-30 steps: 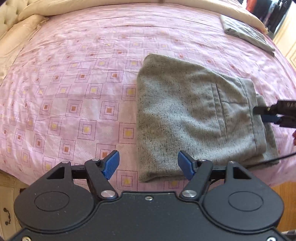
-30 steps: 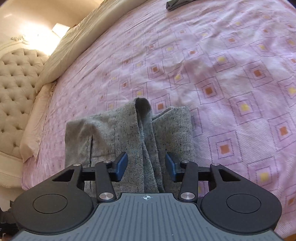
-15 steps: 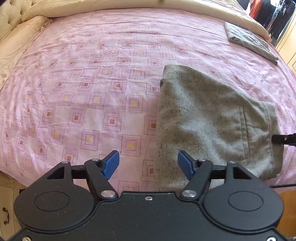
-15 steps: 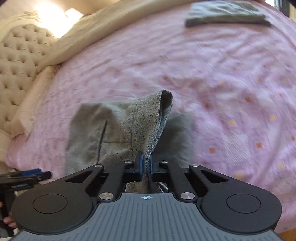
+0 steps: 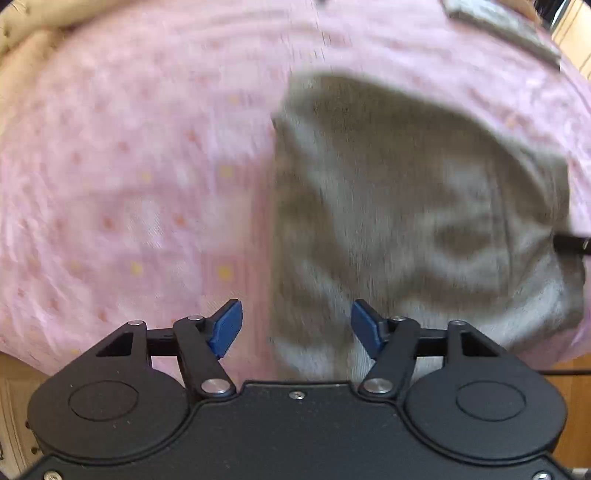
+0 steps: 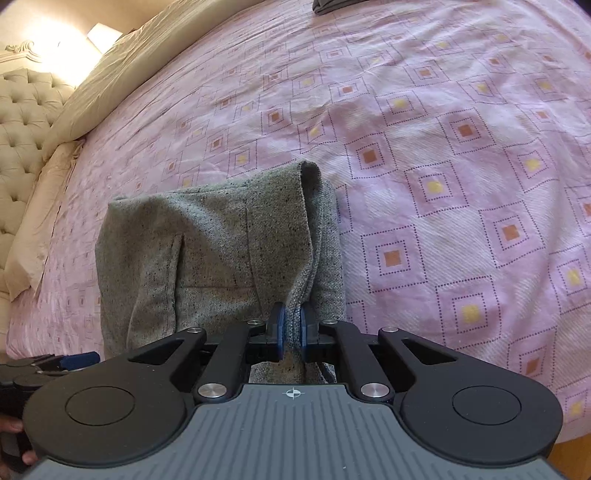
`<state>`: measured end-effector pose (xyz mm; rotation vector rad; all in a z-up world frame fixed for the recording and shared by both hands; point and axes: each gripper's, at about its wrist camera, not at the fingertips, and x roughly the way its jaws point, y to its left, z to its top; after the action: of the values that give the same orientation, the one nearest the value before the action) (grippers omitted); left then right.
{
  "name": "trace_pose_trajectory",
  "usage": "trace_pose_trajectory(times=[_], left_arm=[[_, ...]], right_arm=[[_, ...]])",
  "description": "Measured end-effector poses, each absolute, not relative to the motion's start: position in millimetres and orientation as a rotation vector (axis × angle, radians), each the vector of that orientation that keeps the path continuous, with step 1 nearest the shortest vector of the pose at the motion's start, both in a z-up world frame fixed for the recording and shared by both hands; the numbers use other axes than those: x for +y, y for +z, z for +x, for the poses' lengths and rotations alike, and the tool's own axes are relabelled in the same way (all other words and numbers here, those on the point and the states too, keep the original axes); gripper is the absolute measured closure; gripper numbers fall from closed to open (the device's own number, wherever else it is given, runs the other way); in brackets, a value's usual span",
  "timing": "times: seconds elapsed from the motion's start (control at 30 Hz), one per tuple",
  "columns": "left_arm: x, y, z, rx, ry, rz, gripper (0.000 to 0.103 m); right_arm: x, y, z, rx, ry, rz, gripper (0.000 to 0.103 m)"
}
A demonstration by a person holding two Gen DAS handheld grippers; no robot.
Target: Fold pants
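Closed since the earlier right wrist view: right gripper [image 6: 291, 330], whose blue pads [image 6: 277, 328] stood apart either side of a raised ridge of grey cloth and now pinch that ridge between them, holding it up off the layers below.

Item: pants [image 6: 207, 258], grey speckled, folded into a compact block, lying at lower centre of the right wrist view on the pink patterned bedspread [image 6: 443, 166], near its front edge. A pocket seam shows on the top layer; the pinched edge runs from the pads up to a standing corner at mid-frame.

Item: left gripper [image 5: 295, 326], fingers [image 5: 226, 326] fairly wide with nothing pressed between them, though slightly narrower than before. The left wrist view is heavily blurred. The pants' left edge now lies between its fingers at lower centre, where earlier the block sat further right. The same gripper shows at the lower left edge of the right wrist view.

Item: second folded grey garment [image 5: 502, 22], upper right of the left wrist view, well apart from the work.

Assessment: one side of the block is secured. The left gripper appears to be lining up on the opposite edge, probably so both can carry the block or make a last fold. Folding looks nearly complete.
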<state>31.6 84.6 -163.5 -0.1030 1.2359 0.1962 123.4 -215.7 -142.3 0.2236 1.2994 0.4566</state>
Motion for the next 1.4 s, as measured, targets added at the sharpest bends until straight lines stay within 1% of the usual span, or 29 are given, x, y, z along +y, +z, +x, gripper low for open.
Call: trace_pose_trajectory(times=[0.07, 0.1, 0.17, 0.27, 0.37, 0.43, 0.5, 0.67, 0.77, 0.8, 0.83, 0.93, 1.03, 1.13, 1.2, 1.23, 1.27, 1.33, 1.4], left_arm=[[88.5, -143.6, 41.1, 1.155, 0.210, -0.094, 0.027], [92.5, -137.7, 51.2, 1.129, 0.223, -0.102, 0.027], [101.7, -137.0, 75.5, 1.108, 0.251, -0.138, 0.027], [114.5, -149.9, 114.3, 1.094, 0.317, -0.172, 0.027], [121.8, -176.1, 149.8, 1.151, 0.349, -0.172, 0.027], [118.3, -194.9, 169.8, 1.201, 0.335, -0.106, 0.026], [108.9, -210.1, 180.7, 1.212, 0.309, 0.005, 0.024], [104.8, -201.4, 196.7, 1.201, 0.299, 0.082, 0.025], [110.1, -175.1, 185.0, 1.147, 0.306, 0.053, 0.027], [112.2, -166.5, 177.3, 1.132, 0.303, 0.033, 0.027], [114.1, -160.1, 168.0, 1.121, 0.296, 0.010, 0.027], [116.5, -152.4, 140.4, 1.129, 0.249, -0.061, 0.026], [105.3, -164.5, 108.9, 1.181, 0.179, -0.076, 0.021], [91.2, -186.1, 89.7, 1.257, 0.123, -0.073, 0.021], [85.1, -197.9, 82.7, 1.277, 0.110, -0.082, 0.020], [83.9, -202.3, 81.5, 1.275, 0.122, -0.094, 0.017], [84.6, -205.8, 82.0, 1.272, 0.139, -0.112, 0.009], [90.6, -210.7, 85.8, 1.266, 0.171, -0.164, 0.002], [97.2, -212.5, 90.2, 1.262, 0.178, -0.220, 0.002]], right_arm=[[-216.4, -142.7, 124.8, 1.302, 0.460, 0.228, 0.095], [-215.9, -143.7, 125.4, 1.302, 0.462, 0.227, 0.095], [-215.6, -145.2, 126.5, 1.300, 0.463, 0.228, 0.095], [-214.1, -144.4, 125.6, 1.293, 0.466, 0.214, 0.095], [-209.3, -141.8, 122.1, 1.277, 0.470, 0.162, 0.095], [-205.6, -140.9, 121.0, 1.270, 0.474, 0.129, 0.095], [-205.5, -141.9, 122.2, 1.273, 0.471, 0.130, 0.095], [-209.5, -144.4, 122.9, 1.275, 0.458, 0.155, 0.095], [-214.8, -135.6, 120.8, 1.240, 0.468, 0.169, 0.088], [-217.8, -129.1, 118.5, 1.205, 0.460, 0.155, 0.084], [-219.8, -123.2, 116.5, 1.172, 0.459, 0.140, 0.076], [-225.5, -110.3, 114.3, 1.094, 0.483, 0.119, 0.061], [-226.4, -115.4, 123.3, 1.134, 0.520, 0.156, 0.056], [-217.9, -136.4, 133.0, 1.196, 0.513, 0.172, 0.055], [-213.9, -152.4, 135.9, 1.233, 0.504, 0.179, 0.055], [-213.8, -158.0, 137.1, 1.241, 0.504, 0.193, 0.052], [-214.8, -162.6, 138.5, 1.247, 0.504, 0.212, 0.051], [-218.1, -168.5, 140.0, 1.253, 0.516, 0.252, 0.048], [-220.8, -168.1, 140.0, 1.253, 0.532, 0.264, 0.047]])
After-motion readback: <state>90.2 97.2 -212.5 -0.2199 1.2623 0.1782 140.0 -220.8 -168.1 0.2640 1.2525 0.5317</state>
